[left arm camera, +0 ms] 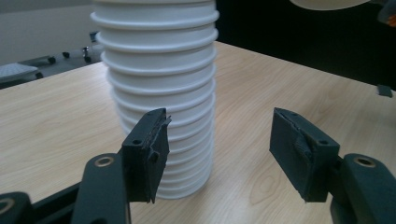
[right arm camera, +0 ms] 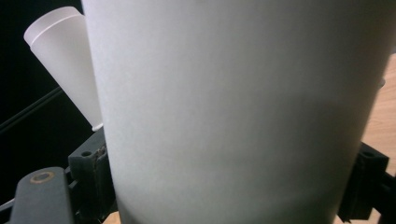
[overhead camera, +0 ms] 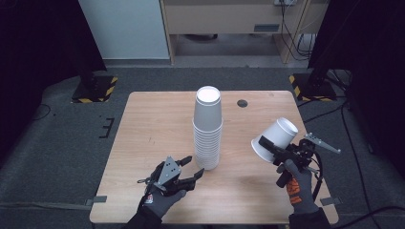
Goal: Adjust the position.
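You had one white cup (overhead camera: 277,137) clamped in your right gripper (overhead camera: 265,144), lifted at the table's right. Your left gripper (overhead camera: 192,166) stood half open and empty beside the cup stack (overhead camera: 207,129) mid-table. Many cups remained stacked.

You are facing a light wooden table (overhead camera: 153,129) with a rectangular top, standing on grey carpet. A tall stack of white cups (overhead camera: 207,130) stands upright on it, just past the centre toward twelve o'clock. A small dark round spot (overhead camera: 242,103) sits in the tabletop at about one o'clock, near the far edge.
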Tool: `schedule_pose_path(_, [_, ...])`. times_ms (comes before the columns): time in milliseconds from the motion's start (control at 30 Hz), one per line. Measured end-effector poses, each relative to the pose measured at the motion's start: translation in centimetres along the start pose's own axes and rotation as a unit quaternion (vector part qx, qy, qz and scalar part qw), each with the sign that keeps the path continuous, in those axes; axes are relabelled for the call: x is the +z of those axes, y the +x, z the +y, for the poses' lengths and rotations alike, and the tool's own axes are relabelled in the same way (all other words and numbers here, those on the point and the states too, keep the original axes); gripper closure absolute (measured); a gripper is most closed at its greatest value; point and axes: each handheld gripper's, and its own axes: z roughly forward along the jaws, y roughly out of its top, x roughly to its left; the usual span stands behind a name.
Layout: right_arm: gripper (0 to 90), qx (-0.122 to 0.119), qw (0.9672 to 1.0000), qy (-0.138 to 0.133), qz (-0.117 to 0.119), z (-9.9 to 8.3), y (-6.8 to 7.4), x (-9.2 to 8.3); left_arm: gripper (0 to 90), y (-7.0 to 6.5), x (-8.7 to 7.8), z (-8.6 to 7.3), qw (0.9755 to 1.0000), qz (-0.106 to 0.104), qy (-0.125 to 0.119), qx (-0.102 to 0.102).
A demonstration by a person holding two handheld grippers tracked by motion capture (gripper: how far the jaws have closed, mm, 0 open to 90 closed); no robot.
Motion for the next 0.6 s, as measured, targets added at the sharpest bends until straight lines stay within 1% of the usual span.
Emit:
schedule_pose_path(33, [15.0, 0.001, 1.0, 0.003, -0.002, -0.1, 0.0, 0.0, 37.3, -0.3, 0.3, 0.2, 1.0, -0.005, -0.004, 0.0])
schedule_pose_path(67, [15.0, 0.004, 1.0, 0.003, 0.0, -0.1, 0.1, 0.0, 37.3, -0.3, 0.3, 0.2, 1.0, -0.005, -0.004, 0.0])
schedule_pose_path(100, [15.0, 0.003, 1.0, 0.004, 0.0, -0.1, 0.1, 0.1, 37.5, -0.6, 0.6, 0.5, 0.9999, -0.008, -0.008, 0.004])
schedule_pose_path(133, [15.0, 0.003, 1.0, 0.004, 0.0, -0.1, 0.1, 0.1, 37.7, -0.6, 0.6, 0.5, 0.9999, -0.008, -0.008, 0.004])
schedule_pose_path(200, [14.9, 0.003, 1.0, 0.005, 0.001, -0.2, 0.1, 0.1, 37.8, -1.1, 1.0, 0.7, 0.9998, -0.014, -0.009, 0.007])
schedule_pose_path(300, [14.9, 0.009, 0.9999, 0.007, 0.005, -0.5, 0.2, 0.2, 37.9, -1.6, 1.3, 1.0, 0.9996, -0.019, -0.014, 0.013])
schedule_pose_path(533, [14.9, 0.02, 0.9997, 0.006, 0.01, -0.6, 0.3, 0.2, 38.7, -2.2, 1.7, 1.5, 0.9993, -0.025, -0.019, 0.018])
schedule_pose_path(600, [14.9, 0.019, 0.9998, 0.006, 0.01, -0.6, 0.3, 0.2, 38.9, -2.5, 1.9, 1.6, 0.9991, -0.028, -0.022, 0.022])
